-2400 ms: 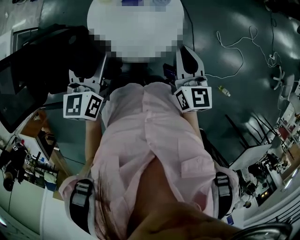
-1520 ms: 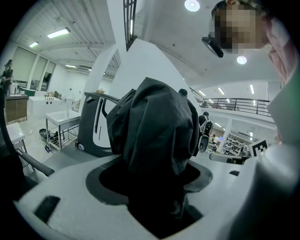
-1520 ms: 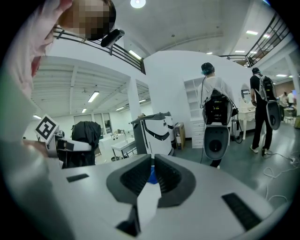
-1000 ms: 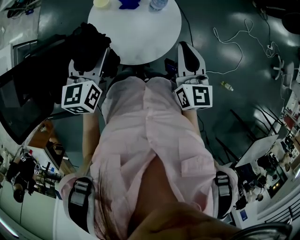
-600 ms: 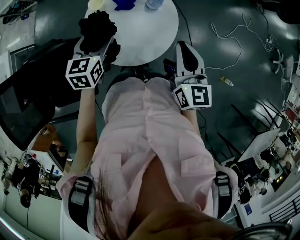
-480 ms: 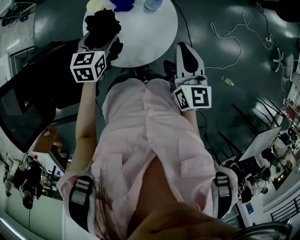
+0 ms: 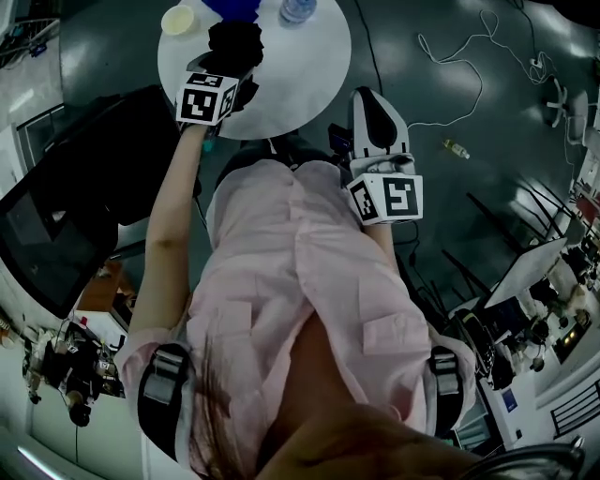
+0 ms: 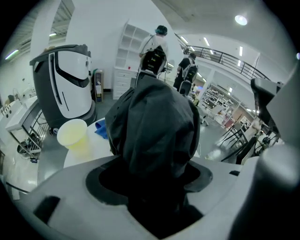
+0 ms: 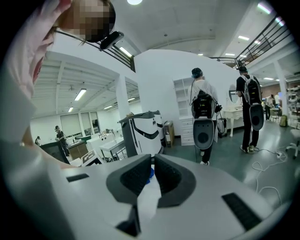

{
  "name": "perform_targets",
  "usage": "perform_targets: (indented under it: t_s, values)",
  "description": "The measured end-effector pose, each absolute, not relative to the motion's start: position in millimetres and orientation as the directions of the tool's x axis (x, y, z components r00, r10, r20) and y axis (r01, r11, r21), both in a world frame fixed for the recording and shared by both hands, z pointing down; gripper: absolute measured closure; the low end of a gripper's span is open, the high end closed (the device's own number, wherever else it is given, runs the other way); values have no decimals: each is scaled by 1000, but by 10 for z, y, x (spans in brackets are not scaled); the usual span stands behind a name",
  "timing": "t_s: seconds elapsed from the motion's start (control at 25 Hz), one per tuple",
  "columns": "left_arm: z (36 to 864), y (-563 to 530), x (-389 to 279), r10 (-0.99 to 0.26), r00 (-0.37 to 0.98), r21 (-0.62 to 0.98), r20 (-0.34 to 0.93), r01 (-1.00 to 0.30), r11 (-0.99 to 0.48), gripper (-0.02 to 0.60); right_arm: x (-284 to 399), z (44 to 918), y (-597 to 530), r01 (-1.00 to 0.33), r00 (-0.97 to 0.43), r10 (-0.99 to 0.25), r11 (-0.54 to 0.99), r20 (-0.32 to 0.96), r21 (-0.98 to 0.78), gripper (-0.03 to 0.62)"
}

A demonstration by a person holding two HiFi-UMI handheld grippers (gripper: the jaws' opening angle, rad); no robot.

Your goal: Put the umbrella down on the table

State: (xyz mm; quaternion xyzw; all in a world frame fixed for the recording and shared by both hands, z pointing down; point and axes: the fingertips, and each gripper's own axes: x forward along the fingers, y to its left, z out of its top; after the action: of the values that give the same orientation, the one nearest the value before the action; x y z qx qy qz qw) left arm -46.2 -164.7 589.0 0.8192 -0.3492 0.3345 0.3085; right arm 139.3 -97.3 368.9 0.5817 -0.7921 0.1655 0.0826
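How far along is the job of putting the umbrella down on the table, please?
Done: the left gripper is clamped on the black umbrella and reaches over the round white table, near the yellow cup. In hand: the umbrella sits in the jaws; I cannot tell whether it touches the tabletop. Left: lower it, open the jaws, draw back. The right gripper is shut and empty.

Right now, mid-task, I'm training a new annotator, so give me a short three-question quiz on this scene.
1. True or false: the right gripper holds the umbrella.
2. What stands on the round table? A) yellow cup B) red book C) laptop
3. Fill in: the left gripper is shut on the ____.
Key: 1 false, nothing is between its jaws; 2 A; 3 umbrella.
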Motion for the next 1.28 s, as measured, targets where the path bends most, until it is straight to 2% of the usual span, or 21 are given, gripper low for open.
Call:
perform_targets:
  t_s: [0.68,0.88,1.28]
  values:
    - [6690,-1777,-359,-171,416,263,893,-791,-552,267,1468,3788,-1131,-956,-284,-885,233,370,-177,554]
    - [6861,-1797,-331,-157,380,245,912,-808,-536,267,1462,3797,-1126,-957,-280,-883,228,375,-179,554]
    - [6903,-1830,-324,-205,407,243,890,-805,-542,265,1432,3830,-1109,-957,-280,-881,226,383,-180,554]
